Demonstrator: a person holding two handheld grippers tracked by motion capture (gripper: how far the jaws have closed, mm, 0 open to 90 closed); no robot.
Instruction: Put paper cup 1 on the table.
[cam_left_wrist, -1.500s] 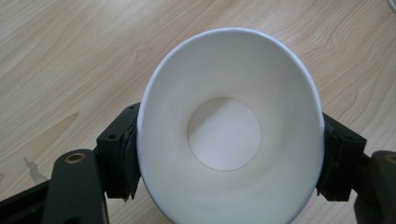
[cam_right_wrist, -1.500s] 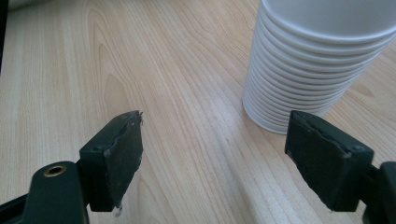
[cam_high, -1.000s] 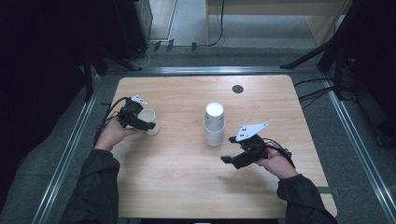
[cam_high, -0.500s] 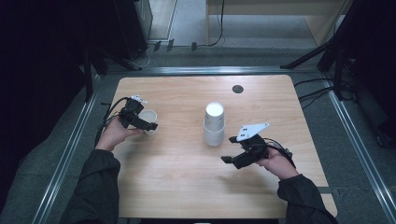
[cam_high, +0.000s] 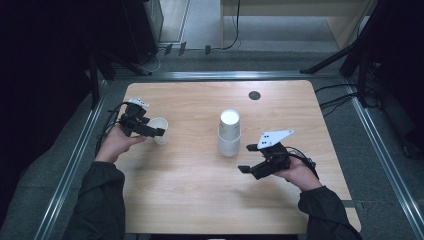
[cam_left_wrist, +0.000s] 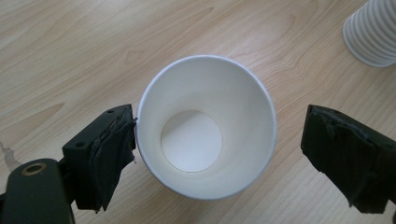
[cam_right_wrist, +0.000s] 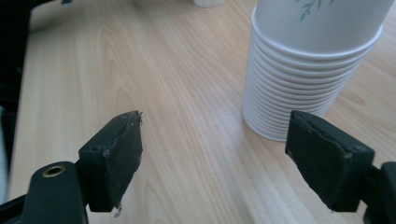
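Observation:
A single white paper cup (cam_high: 159, 123) stands mouth up on the left part of the wooden table (cam_high: 190, 200). My left gripper (cam_high: 156, 131) straddles it from above. Its jaws have just been opening, and the cup (cam_left_wrist: 205, 126) sits between them. In the left gripper view, my left gripper (cam_left_wrist: 219, 149) has one pad (cam_left_wrist: 114, 154) at the rim and the other well clear. A stack of upturned white cups (cam_high: 229, 132) stands mid-table. My right gripper (cam_high: 248, 170) is open and lies low, just right of the stack. The right gripper (cam_right_wrist: 215, 154) has nothing between its jaws, and the stack (cam_right_wrist: 308, 70) stands just beyond them.
A round black grommet (cam_high: 254, 95) sits in the tabletop behind the stack. Metal rails (cam_high: 75, 160) run along both sides of the table, with dark floor and cables (cam_high: 335, 100) beyond. The stack's rim (cam_left_wrist: 371, 32) is at the top right corner of the left gripper view.
My left gripper's jaws have spread apart around the single cup, which stays where it stood. The right hand has not moved.

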